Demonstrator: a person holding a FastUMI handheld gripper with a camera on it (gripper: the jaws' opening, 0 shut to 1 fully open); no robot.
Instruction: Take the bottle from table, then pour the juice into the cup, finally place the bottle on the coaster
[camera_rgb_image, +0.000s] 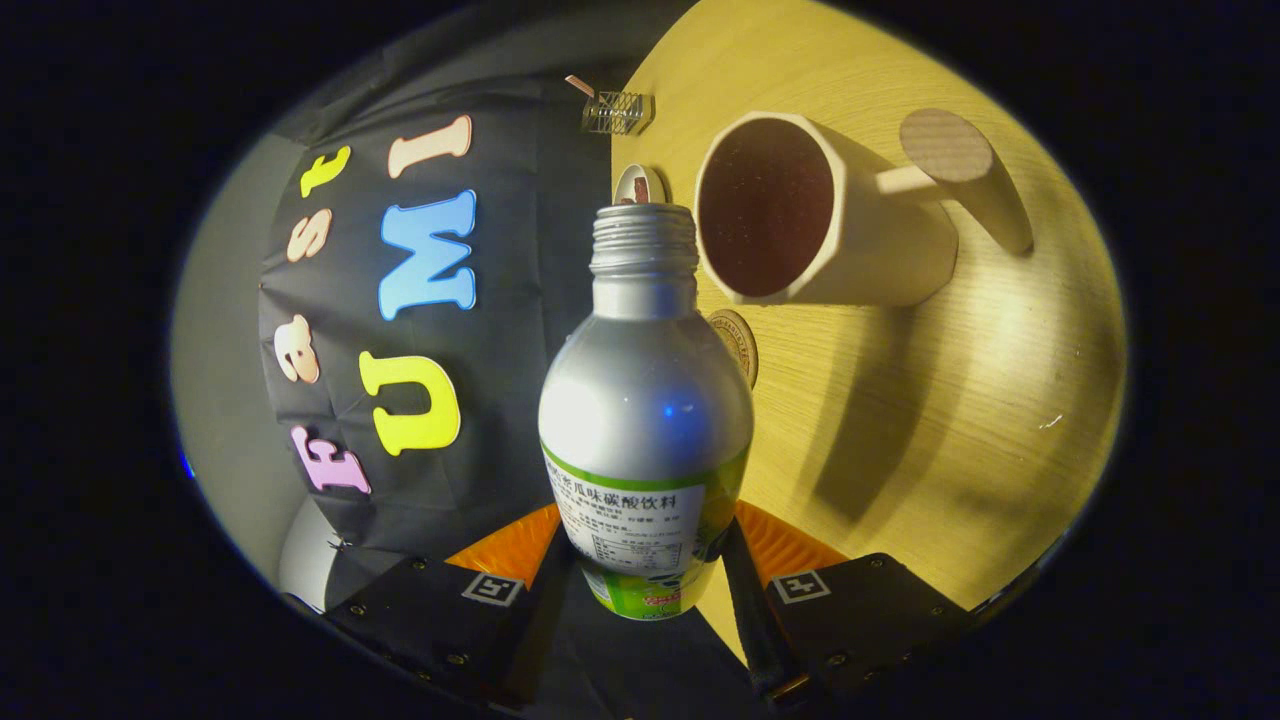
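The gripper (648, 575) is shown clenched on the lower body of the bottle (645, 420), one finger pressed against each side of the labelled band, the jaws parted only as far as the bottle's width. The bottle is seen lifted clear of the table (950, 420) and tipped over, so that the table surface appears rolled to one side of it and the booth wall to the other. Its threaded neck is uncapped and is directed toward the cup (800, 215), whose open mouth lies just beyond and beside the neck; the inside of the cup looks dark, and no stream of juice can be made out. A round coaster (738, 345) is partly hidden behind the bottle's shoulder, lying on the table near the cup.

The bottle is judged to be a stiff, smooth metal container, light to moderate in weight depending on its fill, and liable to slip or turn under a weak grip. The straight labelled section, where it is presently held, is judged the soundest place for a hold, since the tapering shoulder would let the fingers slide.
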